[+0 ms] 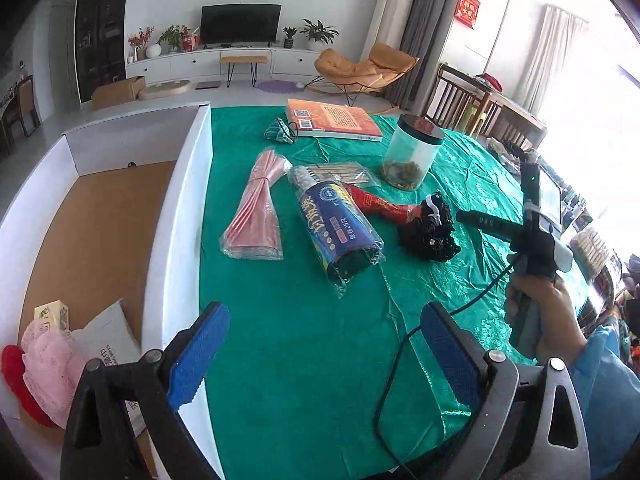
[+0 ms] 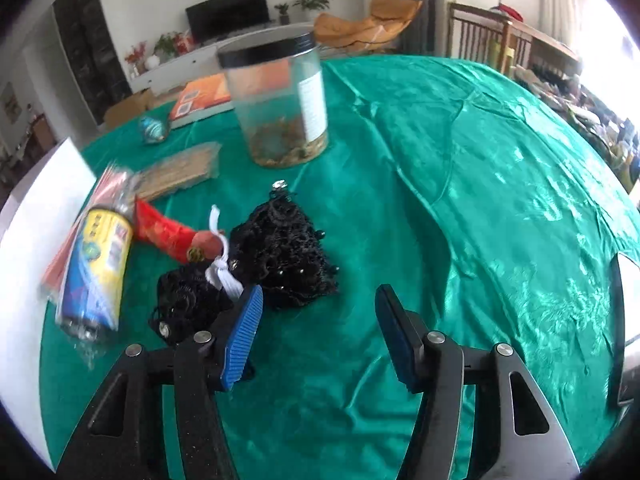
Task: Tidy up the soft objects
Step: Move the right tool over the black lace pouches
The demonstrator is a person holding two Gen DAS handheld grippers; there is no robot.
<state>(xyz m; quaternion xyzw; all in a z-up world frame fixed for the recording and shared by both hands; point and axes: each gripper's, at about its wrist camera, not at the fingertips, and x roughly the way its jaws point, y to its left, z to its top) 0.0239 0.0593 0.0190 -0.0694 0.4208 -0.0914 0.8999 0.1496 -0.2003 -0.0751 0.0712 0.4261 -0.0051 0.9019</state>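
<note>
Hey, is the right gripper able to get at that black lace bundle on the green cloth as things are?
Probably yes. The right gripper is open and empty, the black lace bundle lies just ahead of its left finger, and only bare green cloth is between them.

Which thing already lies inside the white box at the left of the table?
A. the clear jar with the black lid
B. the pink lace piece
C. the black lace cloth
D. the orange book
B: the pink lace piece lies in the near corner of the white box, while the black lace cloth, the clear jar and the orange book all rest on the green tablecloth.
</note>
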